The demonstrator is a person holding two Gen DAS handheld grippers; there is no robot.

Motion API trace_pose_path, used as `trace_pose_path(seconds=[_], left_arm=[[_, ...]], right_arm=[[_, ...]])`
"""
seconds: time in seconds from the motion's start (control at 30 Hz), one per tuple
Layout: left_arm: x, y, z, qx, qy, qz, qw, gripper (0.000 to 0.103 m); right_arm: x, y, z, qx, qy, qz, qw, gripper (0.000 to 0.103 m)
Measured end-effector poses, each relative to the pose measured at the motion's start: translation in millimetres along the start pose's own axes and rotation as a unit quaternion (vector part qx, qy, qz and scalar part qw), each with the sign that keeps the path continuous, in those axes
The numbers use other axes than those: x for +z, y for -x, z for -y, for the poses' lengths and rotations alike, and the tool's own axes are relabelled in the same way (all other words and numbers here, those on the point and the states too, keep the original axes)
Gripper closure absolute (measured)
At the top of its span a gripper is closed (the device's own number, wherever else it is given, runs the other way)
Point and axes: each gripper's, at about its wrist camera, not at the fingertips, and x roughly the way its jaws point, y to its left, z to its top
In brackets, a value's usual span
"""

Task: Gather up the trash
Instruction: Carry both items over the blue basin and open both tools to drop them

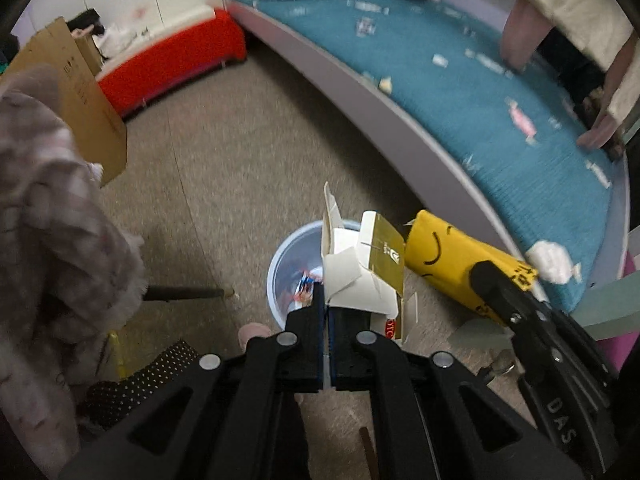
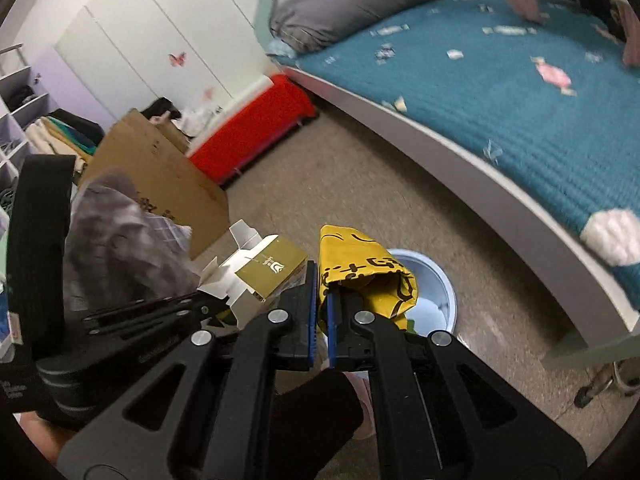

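- Black linkage arms fill the bottom of both wrist views; in the left view the left hand-held gripper has its blue-edged fingers pinched tight on a torn white-and-gold carton.
- Writing on the carton: a small white emblem with tiny characters on the gold panel, too small to read, and a red patch low on its side with the letters "TC".
- Right hand-held gripper is clamped narrow on a crumpled yellow wrapper printed with black curved strokes and characters that cannot be read.
- Both pieces of trash hang over or just beside a pale blue bin standing on the speckled floor near the bed; the wrapper covers part of the bin's rim in the right view.
- Only the left view looks into the bin, where red and blue scraps lie, and shows "DAS" moulded on the other gripper's black body.
- Only the right view shows white wardrobe doors with butterfly stickers and open shelving at the far left.
- Both views show a brown cardboard box with unreadable black print, a red box, a grey pillow, and wrappers scattered over the teal bedspread, among them a pink candy wrapper and a crumpled white tissue.
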Motion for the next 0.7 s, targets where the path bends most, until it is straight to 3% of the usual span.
trace_pose_path(seconds=[0.17, 0.23, 0.27, 0.3, 0.33, 0.7], left_arm=[[13, -37, -5, -0.012, 0.006, -0.03, 0.9995, 0.099], [18, -49, -6, -0.025, 0.011, -0.047, 0.9985, 0.093], [19, -55, -8, -0.037, 0.021, -0.05, 0.9978, 0.076], [20, -58, -10, -0.041, 0.027, -0.051, 0.9975, 0.045], [21, -58, -12, -0.04, 0.031, -0.049, 0.9975, 0.034], [17, -55, -18, -0.007, 0.024, -0.04, 0.9989, 0.032]], right_arm=[[-7, -24, 20, -0.016, -0.02, -0.015, 1.0, 0.099], [-7, -30, 25, -0.022, -0.022, -0.018, 0.999, 0.099], [-9, -31, 25, -0.024, -0.023, -0.02, 0.999, 0.099], [-10, -34, 28, -0.025, -0.026, -0.023, 0.999, 0.099], [-13, -34, 28, -0.026, -0.028, -0.024, 0.999, 0.099], [-19, -44, 22, -0.021, -0.025, -0.041, 0.999, 0.099]])
